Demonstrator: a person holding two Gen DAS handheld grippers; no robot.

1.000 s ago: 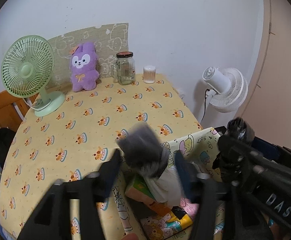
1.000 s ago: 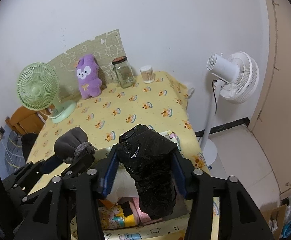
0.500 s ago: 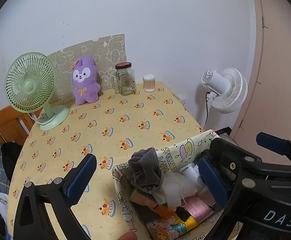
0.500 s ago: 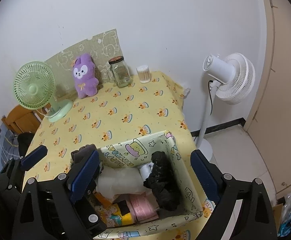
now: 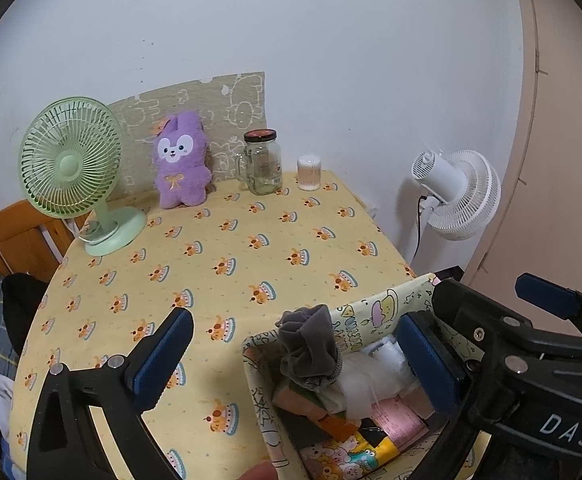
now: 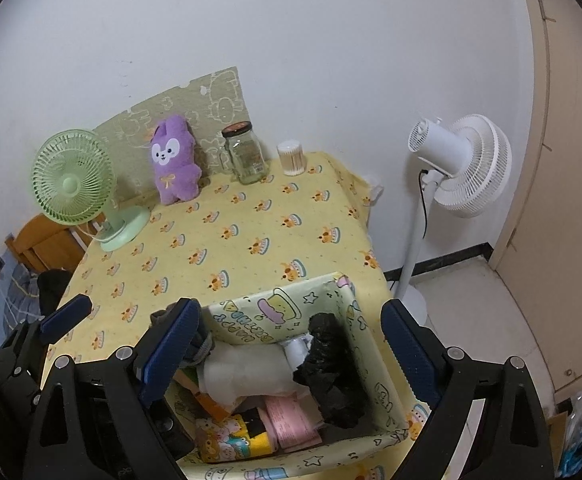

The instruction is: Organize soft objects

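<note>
A yellow cartoon-print fabric box [image 6: 279, 304] stands at the near right of the table; it also shows in the left wrist view [image 5: 371, 308]. A grey rolled cloth [image 5: 309, 346] lies at its left edge. A black crumpled bag [image 6: 331, 368] lies inside on the right, beside a white soft bundle [image 6: 247, 372] and pink and patterned items. My left gripper [image 5: 291, 360] is open and empty above the box. My right gripper [image 6: 291, 350] is open and empty above the box.
A purple plush rabbit [image 5: 181, 162] leans against a beige mat at the table's back. A green desk fan [image 5: 73, 164], a glass jar [image 5: 262, 162] and a cotton-swab pot [image 5: 309, 172] stand there too. A white floor fan [image 6: 459, 164] stands to the right.
Both grippers opened: the left let go of the grey cloth, the right let go of the black bag. Both items now rest in the box, and both grippers pulled back.
</note>
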